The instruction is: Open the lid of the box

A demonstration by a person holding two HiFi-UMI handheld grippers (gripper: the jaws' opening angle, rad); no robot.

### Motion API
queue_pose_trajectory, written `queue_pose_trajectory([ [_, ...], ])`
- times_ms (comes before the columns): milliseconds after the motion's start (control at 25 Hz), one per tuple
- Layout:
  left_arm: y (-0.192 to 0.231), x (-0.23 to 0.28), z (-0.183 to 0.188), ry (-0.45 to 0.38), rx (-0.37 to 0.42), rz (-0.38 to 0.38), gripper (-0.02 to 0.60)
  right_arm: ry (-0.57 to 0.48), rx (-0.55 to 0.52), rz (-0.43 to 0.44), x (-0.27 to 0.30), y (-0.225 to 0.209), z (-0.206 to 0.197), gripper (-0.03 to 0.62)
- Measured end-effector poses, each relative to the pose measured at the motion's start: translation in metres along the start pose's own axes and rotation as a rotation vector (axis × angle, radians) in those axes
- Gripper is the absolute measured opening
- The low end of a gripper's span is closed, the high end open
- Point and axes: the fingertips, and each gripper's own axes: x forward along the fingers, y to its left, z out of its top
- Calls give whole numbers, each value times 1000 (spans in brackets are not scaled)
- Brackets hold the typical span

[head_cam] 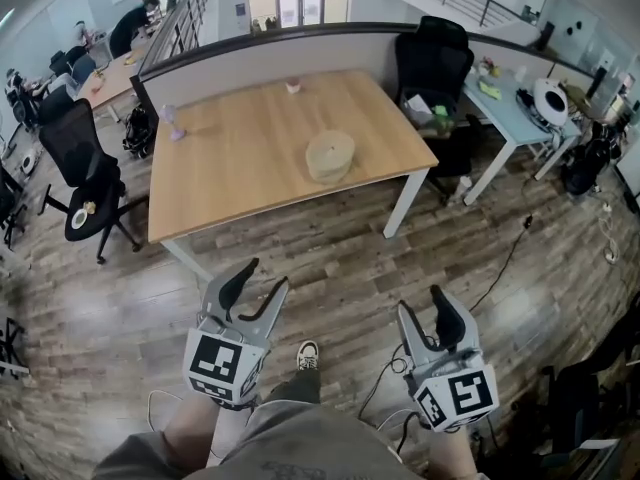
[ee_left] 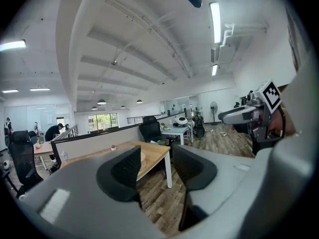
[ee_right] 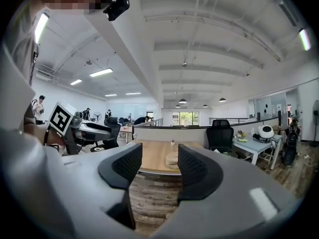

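Beige round box [head_cam: 330, 158], lid [head_cam: 330, 145] on, sitting on wooden table [head_cam: 230, 158], well beyond both pairs of fingers. Left gripper [head_cam: 265, 274] with fingers moderately apart, gripping nothing. Right gripper [head_cam: 420, 300] with fingers apart too, empty. Both over plank floor [head_cam: 340, 268], short of table's near edge.

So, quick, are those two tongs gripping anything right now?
Left tongs: open, nothing between them.
Right tongs: open, nothing between them.
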Motion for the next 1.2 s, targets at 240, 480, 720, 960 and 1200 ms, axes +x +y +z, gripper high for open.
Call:
queue_pose_trajectory([
  [240, 71, 57, -1, 10, -3, 16, 202, 15, -7, 30, 95, -9, 14, 209],
  [480, 114, 103, -8, 24, -6, -2, 202, 28, -4, 41, 163, -16, 20, 209],
  [720, 130, 140, -8, 34, -5, -28, 202, 67, -2, 38, 201, -36, 13, 209],
  [960, 152, 183, -9, 50, 9, -13, 202, 74, -2, 57, 248, -65, 11, 209],
  [1200, 168, 238, -12, 78, 1, 44, 202, 101, 3, 126, 313, -110, 0, 209],
])
